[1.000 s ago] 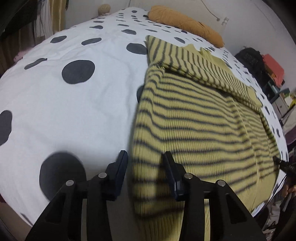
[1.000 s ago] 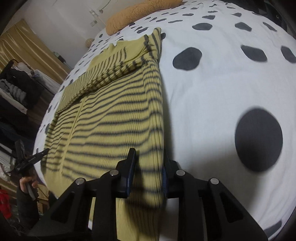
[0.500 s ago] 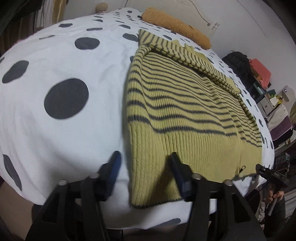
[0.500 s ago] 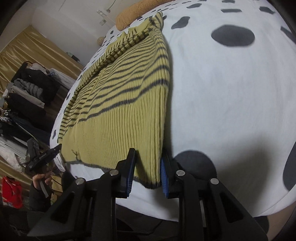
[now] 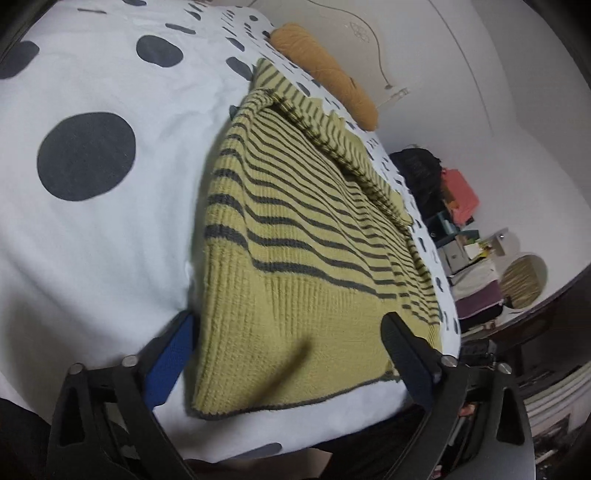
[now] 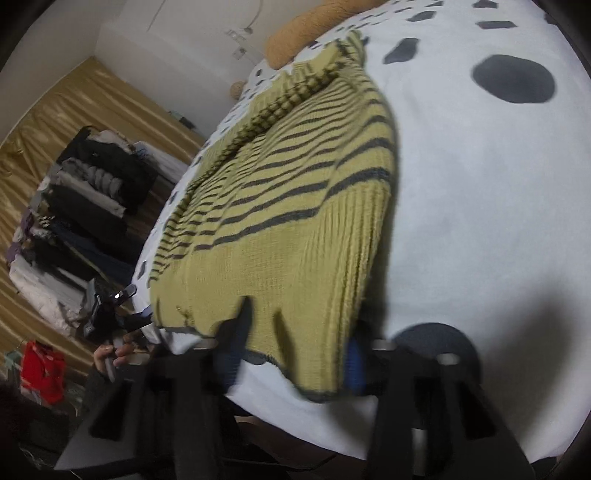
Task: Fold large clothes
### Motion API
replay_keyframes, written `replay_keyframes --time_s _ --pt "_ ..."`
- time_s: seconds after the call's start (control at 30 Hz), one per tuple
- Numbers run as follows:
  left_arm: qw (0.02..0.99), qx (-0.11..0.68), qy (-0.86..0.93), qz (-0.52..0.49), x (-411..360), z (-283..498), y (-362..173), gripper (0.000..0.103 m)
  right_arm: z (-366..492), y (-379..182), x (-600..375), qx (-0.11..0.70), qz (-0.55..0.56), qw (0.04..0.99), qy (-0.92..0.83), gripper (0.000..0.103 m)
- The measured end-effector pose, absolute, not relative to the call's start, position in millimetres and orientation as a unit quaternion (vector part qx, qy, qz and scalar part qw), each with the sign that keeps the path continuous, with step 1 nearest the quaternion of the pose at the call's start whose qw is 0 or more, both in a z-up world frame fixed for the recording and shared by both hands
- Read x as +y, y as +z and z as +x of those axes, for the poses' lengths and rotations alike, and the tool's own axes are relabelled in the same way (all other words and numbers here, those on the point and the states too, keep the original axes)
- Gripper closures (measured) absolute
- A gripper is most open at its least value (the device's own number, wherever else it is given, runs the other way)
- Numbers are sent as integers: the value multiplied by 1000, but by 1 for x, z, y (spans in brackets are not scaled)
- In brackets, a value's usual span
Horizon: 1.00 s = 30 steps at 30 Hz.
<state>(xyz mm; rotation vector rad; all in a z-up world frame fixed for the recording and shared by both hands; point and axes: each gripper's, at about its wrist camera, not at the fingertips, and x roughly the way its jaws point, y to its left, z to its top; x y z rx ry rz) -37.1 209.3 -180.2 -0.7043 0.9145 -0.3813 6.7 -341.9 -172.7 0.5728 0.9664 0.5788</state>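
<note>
While the left gripper (image 5: 288, 350) spreads released, the right gripper (image 6: 295, 354) clamps the sweater (image 5: 295, 266) hem (bed (image 5: 110, 240) edge).

No text, label, brand, number or sign can be read in either view. A faint emblem-like mark is seen on the wall (image 5: 360, 29) at about one o'clock in the left wrist view, but no letters can be made out in it. The boxes and small items on the shelf (image 5: 467, 243) at about three o'clock are too small and blurred for any print to be told.
</note>
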Motion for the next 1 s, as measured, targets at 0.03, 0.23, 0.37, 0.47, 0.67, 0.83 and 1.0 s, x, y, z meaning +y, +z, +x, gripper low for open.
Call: replay_keyframes --time_s 0.03,0.23,0.37,0.47,0.67,0.83,1.0 --pt "825 433 -174 -319 207 -38 -180 17 7 -173 -339 453 271 802 280 75" --pt "822 453 -151 -312 217 -44 -192 93 9 -174 -321 455 259 804 280 78" --pt "830 450 -149 -294 212 -48 -189 93 6 -175 -325 454 266 805 272 79" --pt "819 443 -156 -329 220 -48 -189 94 0 -176 -336 448 286 804 267 79" --pt "823 403 -199 -347 225 -36 -155 94 1 -156 -348 410 316 807 283 83" --pt "829 391 -206 -342 221 -16 -137 94 12 -136 -350 387 318 819 279 90" --pt "838 377 -209 -335 224 15 -114 94 28 -122 -353 386 326 820 269 92"
